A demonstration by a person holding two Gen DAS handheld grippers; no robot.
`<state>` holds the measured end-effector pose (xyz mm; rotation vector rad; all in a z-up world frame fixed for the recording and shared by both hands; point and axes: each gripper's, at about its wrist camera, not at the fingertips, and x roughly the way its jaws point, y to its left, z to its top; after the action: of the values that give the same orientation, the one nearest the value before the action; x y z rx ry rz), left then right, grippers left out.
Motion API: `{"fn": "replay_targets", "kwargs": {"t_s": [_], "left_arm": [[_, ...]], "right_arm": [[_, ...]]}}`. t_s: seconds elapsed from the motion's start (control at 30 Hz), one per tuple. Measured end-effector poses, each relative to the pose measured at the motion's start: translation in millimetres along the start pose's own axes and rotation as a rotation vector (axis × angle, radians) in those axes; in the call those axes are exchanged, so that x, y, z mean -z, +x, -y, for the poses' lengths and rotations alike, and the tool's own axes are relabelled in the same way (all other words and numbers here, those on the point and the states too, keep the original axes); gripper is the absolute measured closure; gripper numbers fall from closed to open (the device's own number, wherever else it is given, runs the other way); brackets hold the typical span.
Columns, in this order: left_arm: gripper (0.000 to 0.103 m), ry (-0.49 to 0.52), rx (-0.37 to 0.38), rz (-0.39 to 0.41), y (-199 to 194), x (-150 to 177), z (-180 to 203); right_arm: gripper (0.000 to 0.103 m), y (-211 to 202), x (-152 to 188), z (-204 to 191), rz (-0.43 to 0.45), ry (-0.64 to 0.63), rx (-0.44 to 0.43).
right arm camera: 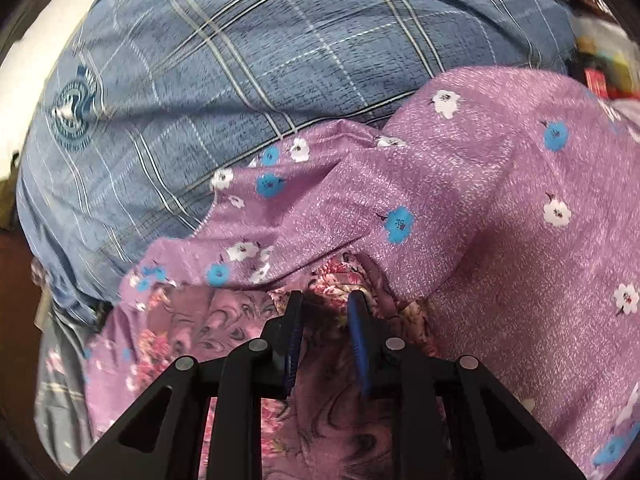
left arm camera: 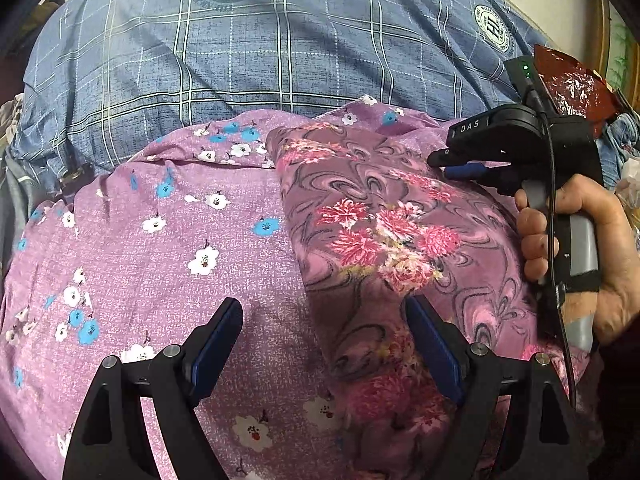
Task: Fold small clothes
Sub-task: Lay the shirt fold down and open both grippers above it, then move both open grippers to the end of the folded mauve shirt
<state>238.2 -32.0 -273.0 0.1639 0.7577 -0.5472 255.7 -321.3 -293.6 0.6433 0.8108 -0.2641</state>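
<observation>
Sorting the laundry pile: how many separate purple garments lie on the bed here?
2: a lilac cloth with blue and white flowers spread at left, and a mauve pink-floral garment lying over its right side. Others may be hidden underneath.

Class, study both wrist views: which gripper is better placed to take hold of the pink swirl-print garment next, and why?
Probably the right gripper: its narrowed jaws sit directly over the swirl-print garment. The left gripper hangs wide open above the seam with the lilac flowered cloth.
</observation>
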Motion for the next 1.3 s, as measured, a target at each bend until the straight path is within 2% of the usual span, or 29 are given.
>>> {"fn": "replay_targets", "kwargs": {"t_s": [0.1,0.2,0.27,0.37,0.4,0.43,0.5,0.57,0.63,0.7,0.87,1.07,1.3], "left_arm": [[0.018,-0.012,0.004,-0.007,-0.5,-0.8,-2.7],[0.019,-0.035,0.015,-0.005,-5.2,-4.4,-6.3],[0.02,-0.05,-0.001,0.037,-15.0,-8.5,-10.7],[0.019,-0.094,-0.074,0.133,-30.0,-12.8,-24.2],[0.019,-0.098,-0.086,0.121,-26.4,-12.2,-26.2],[0.019,-0.088,-0.094,0.062,-15.1,-9.9,-25.7],[0.019,-0.08,-0.101,-0.011,1.6,-3.1,-23.3],[0.02,-0.093,-0.098,0.016,-3.5,-3.7,-23.7],[0.02,-0.098,-0.079,0.025,-10.4,-7.3,-25.5],[0.02,-0.131,-0.062,0.071,-20.3,-7.4,-30.6],[0.02,-0.162,-0.075,0.13,-37.5,-4.3,-44.1],[0.02,-0.206,-0.073,0.119,-37.9,-2.1,-50.4],[0.02,-0.188,-0.06,0.118,-31.2,-7.4,-44.6]], "right_arm": [[0.077,-19.7,6.8,-8.8,0.011,-0.029,0.005],[0.074,-49.2,23.9,-24.2,0.019,-0.129,0.001],[0.074,-66.0,41.2,-33.9,0.013,-0.207,0.054],[0.072,-79.4,65.2,-38.2,-0.005,-0.251,0.106],[0.07,-75.8,73.2,-34.3,-0.04,-0.251,0.123],[0.066,-66.2,83.6,-33.8,-0.08,-0.262,0.159],[0.065,-69.2,97.1,-41.5,-0.024,-0.327,0.226],[0.064,-79.3,100.1,-51.9,-0.008,-0.334,0.256],[0.064,-91.5,104.6,-55.4,0.019,-0.317,0.235],[0.064,-102.8,110.9,-59.7,0.053,-0.331,0.245],[0.064,-116.4,111.9,-73.3,0.14,-0.384,0.264],[0.064,-118.4,110.1,-80.6,0.191,-0.419,0.286],[0.064,-120.5,109.2,-78.0,0.204,-0.431,0.294]]}}
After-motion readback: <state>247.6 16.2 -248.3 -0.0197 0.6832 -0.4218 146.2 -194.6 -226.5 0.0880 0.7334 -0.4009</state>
